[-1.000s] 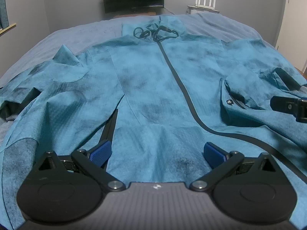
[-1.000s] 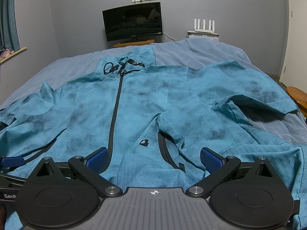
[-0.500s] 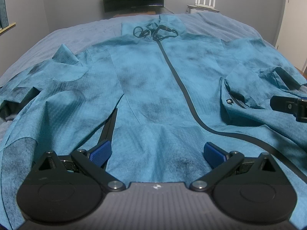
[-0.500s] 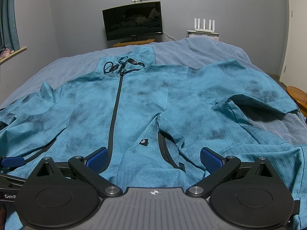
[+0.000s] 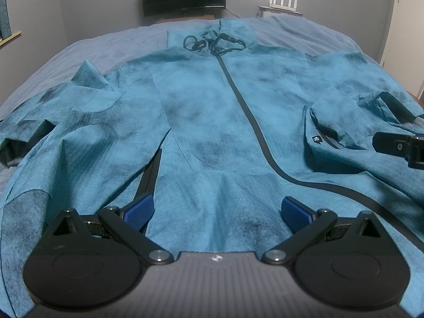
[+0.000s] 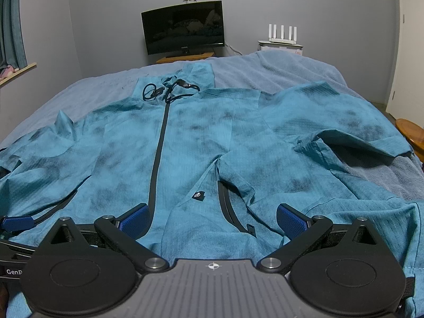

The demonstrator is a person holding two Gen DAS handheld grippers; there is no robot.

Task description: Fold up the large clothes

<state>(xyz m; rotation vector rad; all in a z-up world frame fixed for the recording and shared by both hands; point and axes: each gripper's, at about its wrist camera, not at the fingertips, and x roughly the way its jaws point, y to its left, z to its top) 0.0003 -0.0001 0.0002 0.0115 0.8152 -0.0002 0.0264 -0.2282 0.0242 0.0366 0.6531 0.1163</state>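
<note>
Where the large teal jacket with dark mottled patches lies spread front-up across the grey-blue bed cover, both grippers sit low over its hem, side by side. The left gripper has its two blue-padded fingers wide apart with nothing between them but the cloth below; the right gripper stands the same, jaws spread and clamped on nothing. From the left wrist view, a black part of the right gripper shows at the right edge, just beside the jacket's pocket fold.

A black zipper strip runs from the collar down the middle of the jacket and curves off toward the right near the hem. Black drawcords lie tangled at the collar, at the far end of the bed. A small black logo tag sits on the right front panel, next to a dark open pocket slit. The left sleeve is bunched and creased with a peak of cloth standing up; the right sleeve folds over itself onto the cover.

Beyond the bed a dark curved monitor stands on a wooden shelf against the grey wall, a white router with four antennas to its right, and a teal curtain at the far left
</note>
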